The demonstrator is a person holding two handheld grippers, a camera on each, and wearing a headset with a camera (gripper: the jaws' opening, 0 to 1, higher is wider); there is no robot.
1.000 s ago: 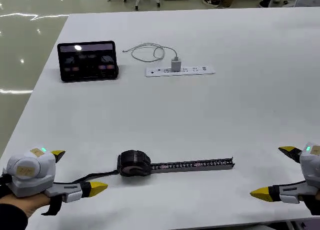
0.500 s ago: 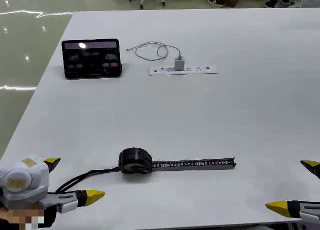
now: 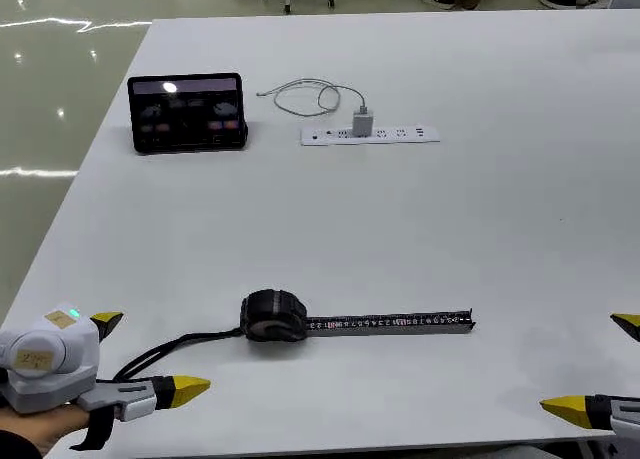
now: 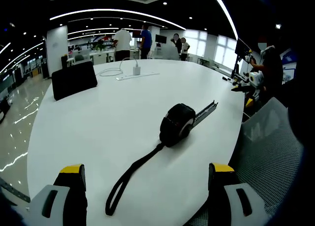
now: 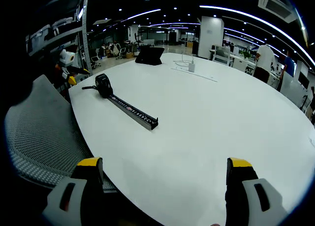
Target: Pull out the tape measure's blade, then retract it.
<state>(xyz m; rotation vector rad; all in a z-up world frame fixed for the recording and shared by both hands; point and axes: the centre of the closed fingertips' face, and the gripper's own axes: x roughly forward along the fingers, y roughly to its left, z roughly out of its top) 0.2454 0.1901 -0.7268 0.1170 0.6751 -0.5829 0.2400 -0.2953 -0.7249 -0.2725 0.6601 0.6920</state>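
Note:
A black tape measure [image 3: 273,316] lies near the front edge of the white table [image 3: 400,209], its blade [image 3: 390,324] drawn out to the right and lying flat. Its black wrist strap [image 3: 165,351] trails left toward my left gripper [image 3: 150,357], which is open and empty at the lower left. In the left gripper view the tape measure [image 4: 177,124] and strap [image 4: 129,179] lie ahead of the jaws. My right gripper [image 3: 600,369] is open at the lower right, apart from the blade tip [image 3: 468,321]. In the right gripper view the blade [image 5: 133,111] and the tape measure's case [image 5: 103,84] lie far ahead on the left.
A dark tablet [image 3: 187,112] stands at the back left. A white power strip [image 3: 368,135] with a plugged charger and coiled white cable [image 3: 305,97] lies behind the middle. A mesh chair [image 5: 39,142] sits by the table's near edge. People stand far off.
Both grippers have drawn back toward the table's near edge, away from the tape measure. The tape measure and its extended blade lie unchanged; the head camera shifted slightly.

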